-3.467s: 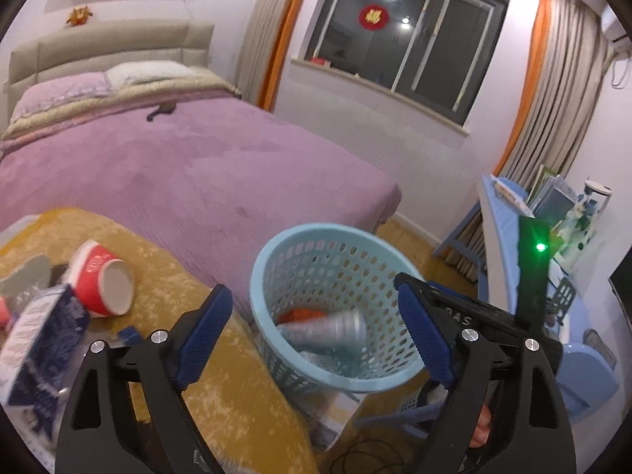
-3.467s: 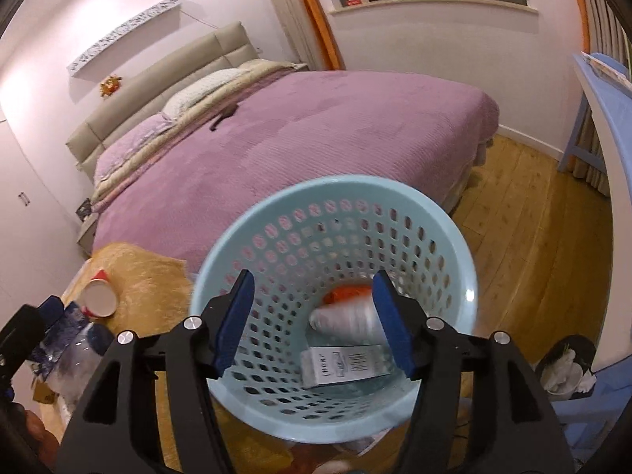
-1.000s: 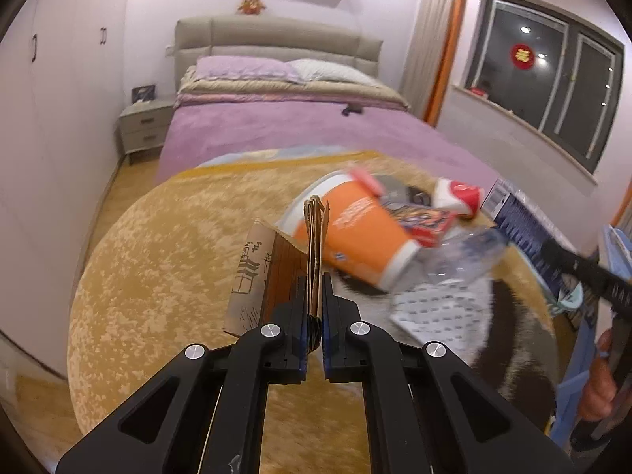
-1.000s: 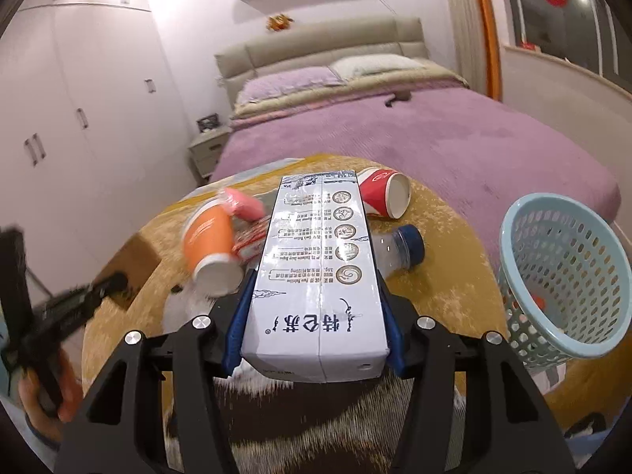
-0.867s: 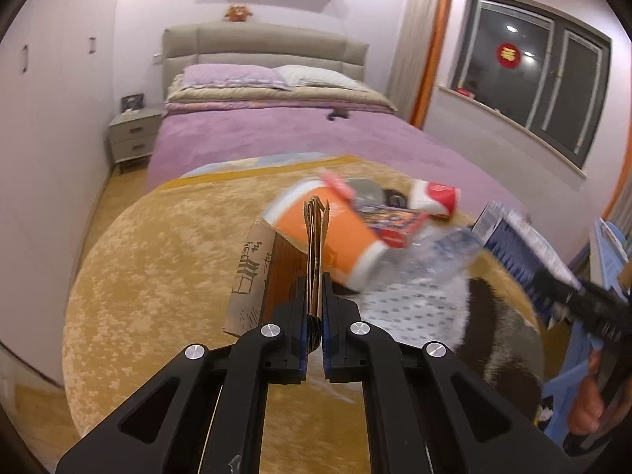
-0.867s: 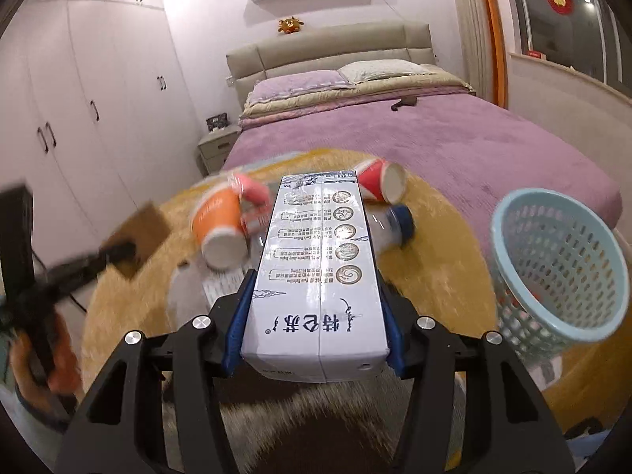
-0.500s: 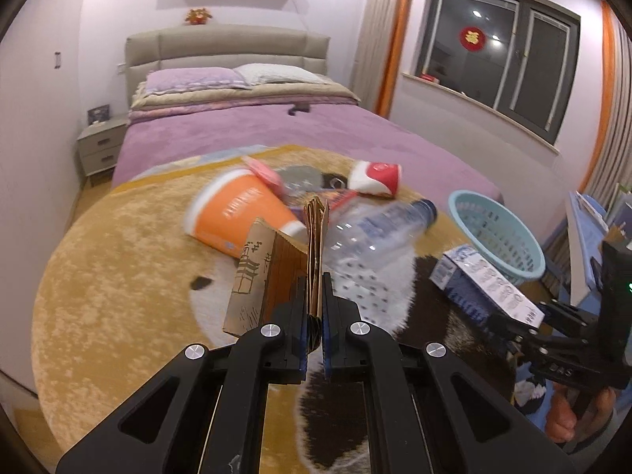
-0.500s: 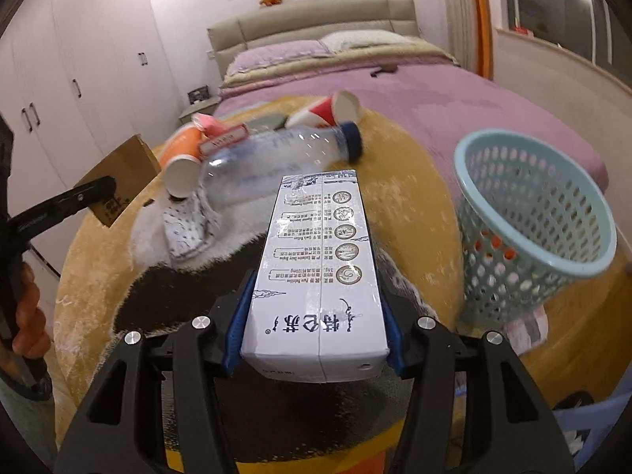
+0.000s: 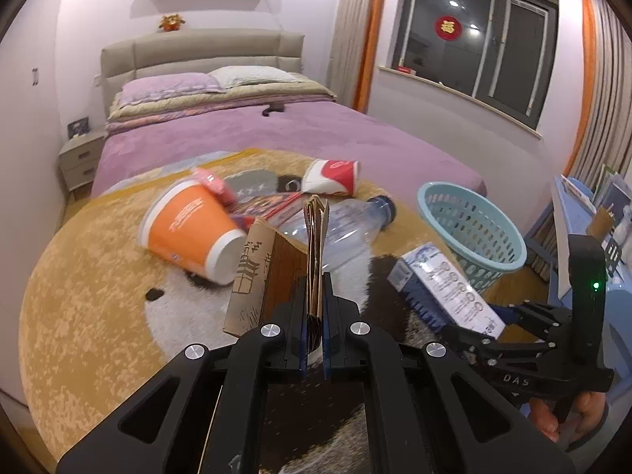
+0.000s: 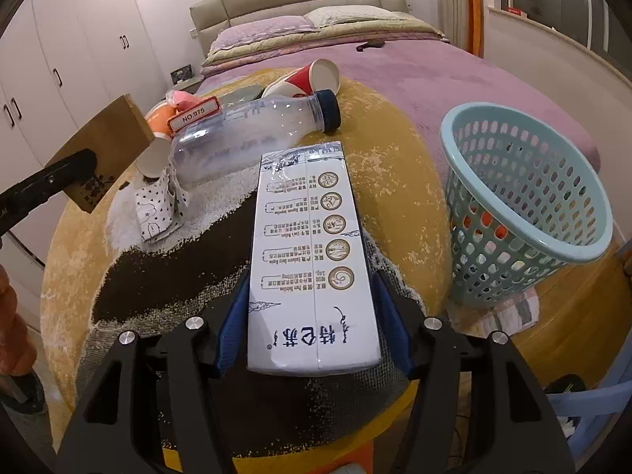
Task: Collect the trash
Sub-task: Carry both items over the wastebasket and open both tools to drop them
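Observation:
My left gripper [image 9: 315, 288] is shut on a folded brown cardboard piece [image 9: 276, 264], also seen at the left of the right wrist view [image 10: 102, 154]. My right gripper [image 10: 312, 308] is shut on a white and blue milk carton [image 10: 312, 260], held over the round table; the carton also shows in the left wrist view [image 9: 442, 288]. The light blue trash basket [image 10: 525, 205] stands right of the table, with some trash inside; it also shows in the left wrist view [image 9: 474, 229].
On the yellow table cover [image 9: 98, 276] lie an orange cup [image 9: 189, 233], a clear plastic bottle [image 10: 252, 134], a red and white cup [image 10: 312, 75], a pink packet [image 10: 185, 102] and a dotted wrapper [image 10: 158, 209]. A purple bed [image 9: 300, 134] lies behind.
Both grippers have swung right toward the basket, still holding the cardboard and the carton. 3.5 s ago both were open and empty over the basket.

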The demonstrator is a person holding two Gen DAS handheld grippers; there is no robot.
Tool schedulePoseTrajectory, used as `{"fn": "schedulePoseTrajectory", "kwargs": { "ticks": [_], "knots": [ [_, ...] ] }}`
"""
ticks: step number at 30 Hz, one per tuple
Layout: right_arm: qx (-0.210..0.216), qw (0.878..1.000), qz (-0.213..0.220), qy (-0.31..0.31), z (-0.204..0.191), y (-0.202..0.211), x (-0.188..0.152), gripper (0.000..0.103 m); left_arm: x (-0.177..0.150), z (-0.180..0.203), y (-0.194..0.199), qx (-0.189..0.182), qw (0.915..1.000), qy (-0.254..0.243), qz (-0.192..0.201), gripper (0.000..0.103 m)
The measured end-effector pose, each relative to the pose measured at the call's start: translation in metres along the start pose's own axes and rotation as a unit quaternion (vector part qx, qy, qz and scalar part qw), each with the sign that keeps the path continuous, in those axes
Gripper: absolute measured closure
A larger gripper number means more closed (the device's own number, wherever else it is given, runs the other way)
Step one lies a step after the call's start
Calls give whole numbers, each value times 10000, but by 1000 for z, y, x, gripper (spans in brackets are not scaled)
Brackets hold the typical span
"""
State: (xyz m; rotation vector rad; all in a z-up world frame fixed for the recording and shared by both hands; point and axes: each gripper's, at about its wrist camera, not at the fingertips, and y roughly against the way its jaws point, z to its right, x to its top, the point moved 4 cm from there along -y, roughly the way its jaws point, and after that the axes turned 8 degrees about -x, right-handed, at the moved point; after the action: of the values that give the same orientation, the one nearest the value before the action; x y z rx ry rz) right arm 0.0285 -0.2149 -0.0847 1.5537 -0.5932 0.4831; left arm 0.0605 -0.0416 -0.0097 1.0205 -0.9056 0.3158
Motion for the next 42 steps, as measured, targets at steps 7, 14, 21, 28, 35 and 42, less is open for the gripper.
{"fn": "schedulePoseTrajectory", "kwargs": {
  "ticks": [7,14,21,28,35,42],
  "knots": [
    [-24,9991,382,-182,26,23,12,52,27,39,-18,-197,9991,-376,36,100],
    [-413,9934,812,-695,84,41,45,52,60,91,-60,-594,9954,-751,-45,100],
    [-826,9828,1016,-1300,151,35,78,52,83,128,-124,-1225,9898,-582,-445,100],
    [-983,9740,1034,-1758,200,14,95,52,94,154,-196,-1571,9828,-289,-923,100],
    [-1142,9621,824,-2336,247,-12,95,51,94,174,-244,-1504,9808,-453,-1152,98],
    [-905,9537,408,-2841,275,-37,80,48,96,176,-247,-1428,9843,-460,-927,47]
  ]
}}
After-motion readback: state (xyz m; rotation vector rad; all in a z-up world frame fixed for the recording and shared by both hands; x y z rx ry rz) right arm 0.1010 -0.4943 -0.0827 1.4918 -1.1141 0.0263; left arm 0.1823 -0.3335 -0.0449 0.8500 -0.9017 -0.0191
